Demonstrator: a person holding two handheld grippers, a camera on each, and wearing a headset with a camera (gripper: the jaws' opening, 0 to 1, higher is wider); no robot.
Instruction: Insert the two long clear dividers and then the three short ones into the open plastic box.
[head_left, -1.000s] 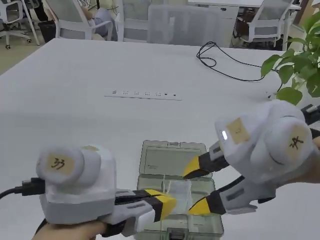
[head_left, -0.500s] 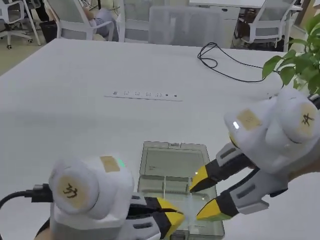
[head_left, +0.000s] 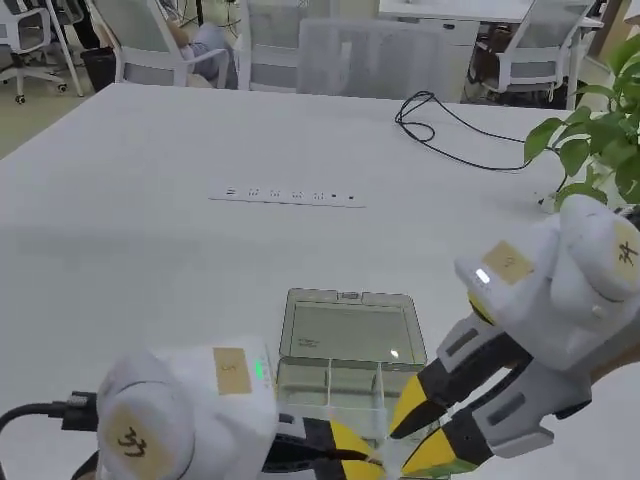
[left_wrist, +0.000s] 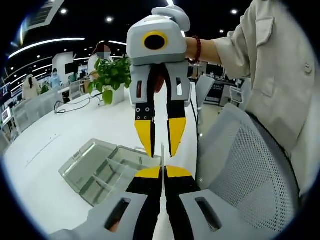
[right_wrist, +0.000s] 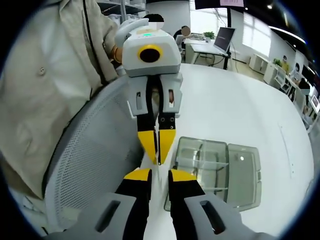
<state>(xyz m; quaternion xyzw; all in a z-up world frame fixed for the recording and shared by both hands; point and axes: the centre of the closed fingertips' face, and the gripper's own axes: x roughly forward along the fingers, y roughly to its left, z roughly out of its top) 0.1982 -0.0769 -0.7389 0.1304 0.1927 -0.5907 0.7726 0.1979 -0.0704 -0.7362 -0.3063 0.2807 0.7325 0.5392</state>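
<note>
Head view: clear, grey-tinted plastic box (head_left: 300, 382) on the white table (head_left: 150, 200) — lid (head_left: 350, 330) laid flat, base split into cells by upright clear strips (head_left: 329, 378).
Left gripper view: a thin clear divider (left_wrist: 162, 155), seen edge-on as a bare line, just beside the box.
Left gripper (left_wrist: 163, 172): yellow tips clamped on the divider.
Right gripper (right_wrist: 160, 175): tips parted, flanking the divider's far edge — contact unclear.

Left gripper (head_left: 365, 460): I have drawn it back toward me and rolled it; the box (head_left: 350, 325) now lies mostly ahead of its tips.
Right gripper (head_left: 403, 450): lowered, nearer me; jaws closer together, tips just beside the left's.
</note>
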